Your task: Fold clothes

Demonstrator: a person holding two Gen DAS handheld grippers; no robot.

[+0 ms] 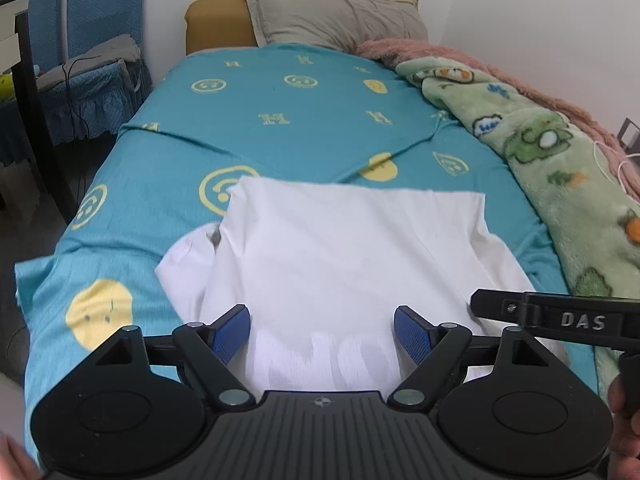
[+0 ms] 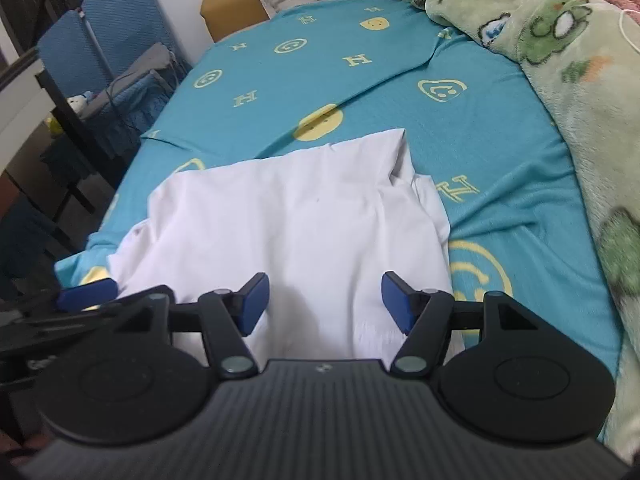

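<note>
White fabric, a partly folded garment (image 1: 344, 248), lies on the near half of a bed covered by a teal sheet (image 1: 280, 92) printed with yellow smiley faces and letters. Its far portion is doubled back toward the viewer, giving a straight far edge, and a sleeve (image 1: 188, 256) protrudes at the left side in the left wrist view. In the right wrist view the far right corner of the fold forms a raised point, with a second layer showing beneath it.

Left gripper (image 1: 322, 334): jaws spread wide above the near part of the garment, blue pads (image 1: 232, 332) clear of the cloth, nothing clamped between them. Right gripper (image 2: 325, 304): jaws likewise apart over the near edge of the garment, pressing on nothing. The two tools sit close beside each other; a black arm of the right one, marked "DAS", enters the left wrist view at lower right.

Background: a grey pillow (image 1: 336, 16) against an ochre headboard (image 1: 218, 24), a green cartoon-print blanket (image 1: 560, 184) and a pink fleece (image 1: 404, 50) along the right side by the wall, and blue-covered chairs (image 1: 92, 40) to the left of the bed.
</note>
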